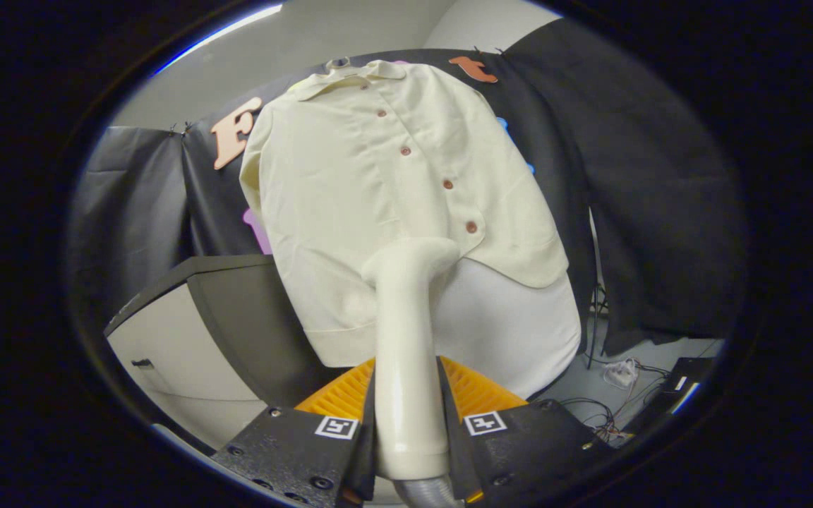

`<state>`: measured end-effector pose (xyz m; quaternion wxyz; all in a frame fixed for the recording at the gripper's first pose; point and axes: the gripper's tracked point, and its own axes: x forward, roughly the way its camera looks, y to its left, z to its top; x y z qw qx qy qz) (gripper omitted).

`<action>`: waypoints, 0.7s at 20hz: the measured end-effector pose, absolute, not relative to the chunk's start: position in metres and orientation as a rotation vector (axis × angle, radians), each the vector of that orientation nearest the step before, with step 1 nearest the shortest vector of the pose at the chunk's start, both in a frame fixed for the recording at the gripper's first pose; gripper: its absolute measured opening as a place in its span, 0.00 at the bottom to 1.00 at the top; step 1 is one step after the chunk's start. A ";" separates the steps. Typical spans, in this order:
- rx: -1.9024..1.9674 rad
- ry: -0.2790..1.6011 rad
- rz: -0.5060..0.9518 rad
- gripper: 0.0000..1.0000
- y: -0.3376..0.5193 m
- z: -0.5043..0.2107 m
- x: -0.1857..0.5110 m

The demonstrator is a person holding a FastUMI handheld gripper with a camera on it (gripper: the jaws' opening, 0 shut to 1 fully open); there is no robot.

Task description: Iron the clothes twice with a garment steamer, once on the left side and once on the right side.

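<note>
**Steamer head against the lower front of the shirt**

The gripper (pixel 410 416) is closed on the handle of the garment steamer (pixel 406 331), with one finger pressed against each side of the cream-coloured handle. The handle runs straight forward from between the fingers, then bends at its far end toward the cloth. A grey ribbed hose (pixel 424 494) leaves the near end of the handle, just behind the fingers.

The shirt (pixel 378 183) hangs directly ahead, beyond the fingers, in front of the black booth wall. It is pale cream with a collar at the top and a row of brown buttons (pixel 447 184) running down its front. The steamer's head meets the shirt low down, just below and beside the lowest button, near the hem. Whether the head truly touches the fabric or sits just off it cannot be told.

Behind the shirt's lower part a white padded board (pixel 512 331) shows below the hem. Beside the shirt stands a white cabinet (pixel 159 346) with a dark top. On the floor on the other side lie loose cables (pixel 615 374).
</note>
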<state>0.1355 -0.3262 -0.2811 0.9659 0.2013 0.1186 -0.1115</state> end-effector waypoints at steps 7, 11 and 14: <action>0.415 0.258 -0.228 0.40 -0.330 -0.260 0.107; 0.393 0.214 -0.225 0.40 -0.342 -0.213 0.103; 0.339 0.177 -0.236 0.40 -0.355 -0.172 0.106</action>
